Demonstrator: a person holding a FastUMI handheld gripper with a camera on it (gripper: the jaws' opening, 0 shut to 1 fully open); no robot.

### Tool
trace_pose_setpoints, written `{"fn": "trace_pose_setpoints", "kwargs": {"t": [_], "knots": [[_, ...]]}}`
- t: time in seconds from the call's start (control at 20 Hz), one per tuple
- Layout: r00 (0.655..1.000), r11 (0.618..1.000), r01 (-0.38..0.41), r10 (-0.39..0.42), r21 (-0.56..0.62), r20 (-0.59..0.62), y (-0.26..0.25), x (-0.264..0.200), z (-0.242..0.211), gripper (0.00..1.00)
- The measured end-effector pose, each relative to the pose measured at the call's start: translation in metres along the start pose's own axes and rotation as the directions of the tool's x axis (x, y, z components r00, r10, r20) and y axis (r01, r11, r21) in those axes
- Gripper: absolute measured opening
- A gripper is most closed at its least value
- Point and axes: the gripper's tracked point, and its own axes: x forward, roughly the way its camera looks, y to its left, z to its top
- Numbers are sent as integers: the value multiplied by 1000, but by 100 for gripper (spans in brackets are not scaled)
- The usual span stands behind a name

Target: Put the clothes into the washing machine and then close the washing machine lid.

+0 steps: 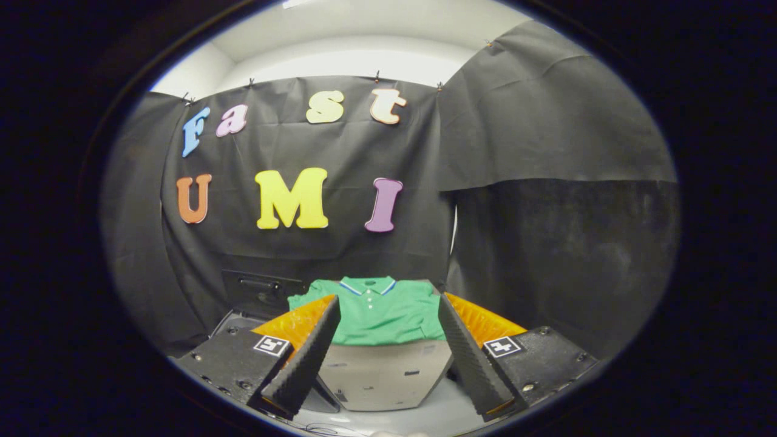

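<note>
A green polo shirt [379, 311] with a blue-and-white trimmed collar lies folded flat on top of a light grey box-like surface [382, 370], just ahead of my fingers. My gripper [388, 315] is open, one finger on each side of the shirt, nothing held between them. To the left, behind the shirt and partly hidden by the left finger, stands the dark washing machine [258, 291], its raised lid showing against the wall.
Black cloth walls close in the booth behind and to the right. A pale floor [437, 419] shows below the grey surface, between the fingers.
</note>
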Motion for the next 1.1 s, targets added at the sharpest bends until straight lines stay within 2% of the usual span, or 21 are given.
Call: {"fn": "trace_pose_setpoints", "kwargs": {"t": [0.4, 0.65, 0.8, 1.1], "knots": [[994, 998, -56, 56, 1, -98, 12, 126, 30, 100], [972, 993, -114, 108, -20, -209, 36, 200, 12, 100], [941, 991, -134, 119, -25, -315, 44, 240, -17, 100], [848, 988, -150, 110, -36, -518, 47, 288, -95, 98]]}}
